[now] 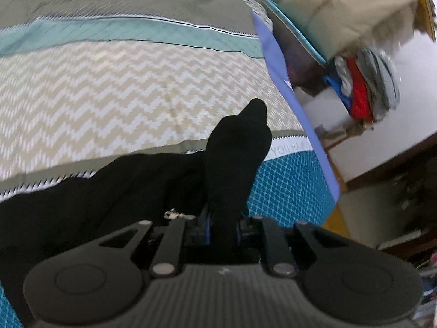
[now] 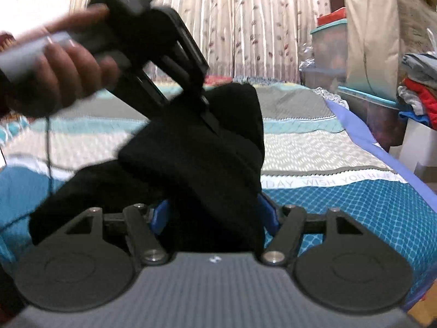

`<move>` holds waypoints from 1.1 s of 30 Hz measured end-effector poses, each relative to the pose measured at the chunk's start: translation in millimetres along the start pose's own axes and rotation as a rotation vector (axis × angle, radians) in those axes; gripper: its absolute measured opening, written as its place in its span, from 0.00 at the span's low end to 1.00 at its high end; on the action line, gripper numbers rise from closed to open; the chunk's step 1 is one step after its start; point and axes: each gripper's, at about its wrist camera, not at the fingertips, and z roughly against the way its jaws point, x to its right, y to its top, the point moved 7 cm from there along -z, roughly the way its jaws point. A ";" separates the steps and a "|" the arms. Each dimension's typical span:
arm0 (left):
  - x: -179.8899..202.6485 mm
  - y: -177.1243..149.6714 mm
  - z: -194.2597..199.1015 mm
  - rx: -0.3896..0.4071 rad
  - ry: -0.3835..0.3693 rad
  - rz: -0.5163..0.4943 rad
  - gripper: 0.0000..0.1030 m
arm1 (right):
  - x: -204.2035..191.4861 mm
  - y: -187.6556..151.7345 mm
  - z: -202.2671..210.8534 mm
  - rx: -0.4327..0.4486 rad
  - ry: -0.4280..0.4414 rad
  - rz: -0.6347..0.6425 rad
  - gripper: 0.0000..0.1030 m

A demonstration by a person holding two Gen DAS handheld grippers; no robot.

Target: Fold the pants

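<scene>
Black pants (image 2: 196, 147) bunched nearest lens, lifted above patterned bed (image 1: 123, 82). Right tongs (image 2: 215, 213) narrow, fabric wedged between blue pads. Left tongs (image 1: 222, 218) narrow, clamped on a pants fold; also seen from right wrist (image 2: 207, 106), hand-held.

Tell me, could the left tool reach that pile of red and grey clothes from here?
Probably not: the left tool is shut on the black pants over the bed, and the clothes pile lies beyond the bed's edge.
</scene>
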 end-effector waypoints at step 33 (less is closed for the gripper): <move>-212.4 -84.9 97.5 0.230 0.121 0.328 0.58 | -85.2 29.6 -13.7 -0.199 0.606 -0.175 0.53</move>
